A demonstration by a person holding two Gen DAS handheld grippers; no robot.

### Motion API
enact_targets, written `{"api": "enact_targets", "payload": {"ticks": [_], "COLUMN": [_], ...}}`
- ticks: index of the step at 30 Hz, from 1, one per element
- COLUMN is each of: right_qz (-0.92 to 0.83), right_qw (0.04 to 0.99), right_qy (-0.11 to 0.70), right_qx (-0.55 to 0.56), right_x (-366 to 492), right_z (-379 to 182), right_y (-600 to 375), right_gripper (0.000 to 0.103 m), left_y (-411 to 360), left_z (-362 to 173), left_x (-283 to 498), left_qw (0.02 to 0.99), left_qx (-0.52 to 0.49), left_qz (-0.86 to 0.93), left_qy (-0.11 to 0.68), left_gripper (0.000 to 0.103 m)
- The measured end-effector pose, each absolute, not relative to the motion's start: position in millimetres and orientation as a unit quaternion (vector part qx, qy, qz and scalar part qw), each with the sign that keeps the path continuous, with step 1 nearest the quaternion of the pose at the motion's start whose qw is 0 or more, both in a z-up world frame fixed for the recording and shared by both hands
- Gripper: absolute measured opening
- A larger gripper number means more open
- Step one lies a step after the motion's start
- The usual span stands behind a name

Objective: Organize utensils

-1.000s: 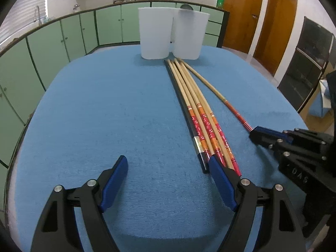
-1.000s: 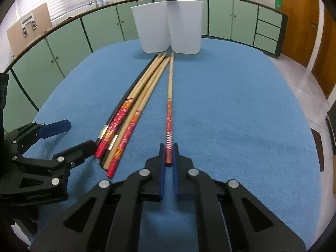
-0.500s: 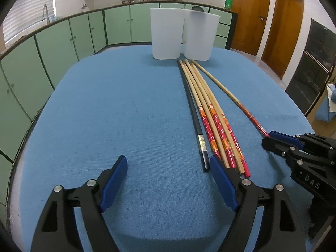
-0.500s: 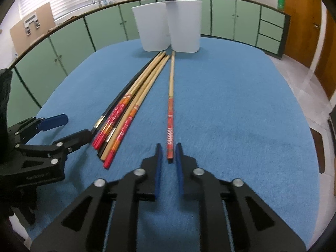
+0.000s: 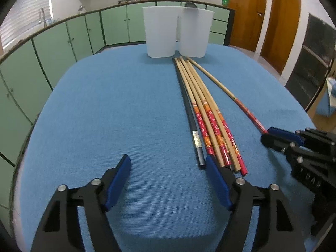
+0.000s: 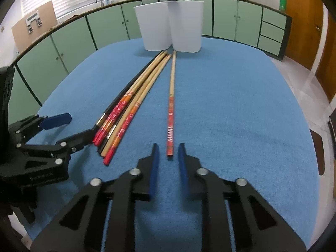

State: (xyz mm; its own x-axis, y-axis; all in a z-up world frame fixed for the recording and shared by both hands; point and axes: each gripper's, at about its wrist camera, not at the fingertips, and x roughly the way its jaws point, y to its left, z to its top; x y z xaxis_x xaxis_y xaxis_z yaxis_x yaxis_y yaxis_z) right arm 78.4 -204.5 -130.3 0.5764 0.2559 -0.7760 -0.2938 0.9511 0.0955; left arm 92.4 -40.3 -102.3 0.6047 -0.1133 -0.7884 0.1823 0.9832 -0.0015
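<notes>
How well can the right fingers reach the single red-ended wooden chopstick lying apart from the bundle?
Probably yes: the single red-ended wooden chopstick has its near end between the open right fingers, and nothing blocks it.

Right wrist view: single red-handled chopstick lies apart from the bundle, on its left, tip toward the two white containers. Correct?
Not quite. The right wrist view shows the single red-handled chopstick on the right of the bundle, not its left. The rest holds: it lies apart from the bundle, tip toward the two white containers.
</notes>
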Motion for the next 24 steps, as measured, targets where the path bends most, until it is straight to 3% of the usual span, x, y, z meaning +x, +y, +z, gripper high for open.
{"api": "enact_targets", "payload": {"ticks": [4, 8, 21, 22, 24], "right_qz": [0.149, 0.146, 0.144, 0.145, 0.147], "right_qw": [0.889, 0.89, 0.889, 0.889, 0.889], "right_qy": [0.431, 0.43, 0.433, 0.433, 0.434], "right_qx": [-0.035, -0.033, -0.033, -0.03, -0.024], "right_x": [77.2, 77.1, 79.6, 80.1, 80.9], "right_z": [-130.9, -130.7, -132.2, -132.3, -132.6], "right_y": [-202.0, -204.8, -209.4, -210.1, -211.4], "right_gripper": [0.005, 0.005, 0.006, 0.006, 0.006], "left_y": [-42.1, -41.7, -46.7, -46.5, -47.6], "left_z": [-101.8, -100.5, -101.1, -100.9, -100.5], "left_x": [91.7, 89.4, 87.4, 87.1, 86.7], "left_qw": [0.895, 0.896, 0.896, 0.897, 0.897], "left_qx": [0.036, 0.032, 0.036, 0.036, 0.036], "left_qz": [-0.094, -0.103, -0.1, -0.098, -0.099], "left_qy": [0.435, 0.43, 0.431, 0.43, 0.429], "left_gripper": [0.056, 0.034, 0.038, 0.036, 0.016]}}
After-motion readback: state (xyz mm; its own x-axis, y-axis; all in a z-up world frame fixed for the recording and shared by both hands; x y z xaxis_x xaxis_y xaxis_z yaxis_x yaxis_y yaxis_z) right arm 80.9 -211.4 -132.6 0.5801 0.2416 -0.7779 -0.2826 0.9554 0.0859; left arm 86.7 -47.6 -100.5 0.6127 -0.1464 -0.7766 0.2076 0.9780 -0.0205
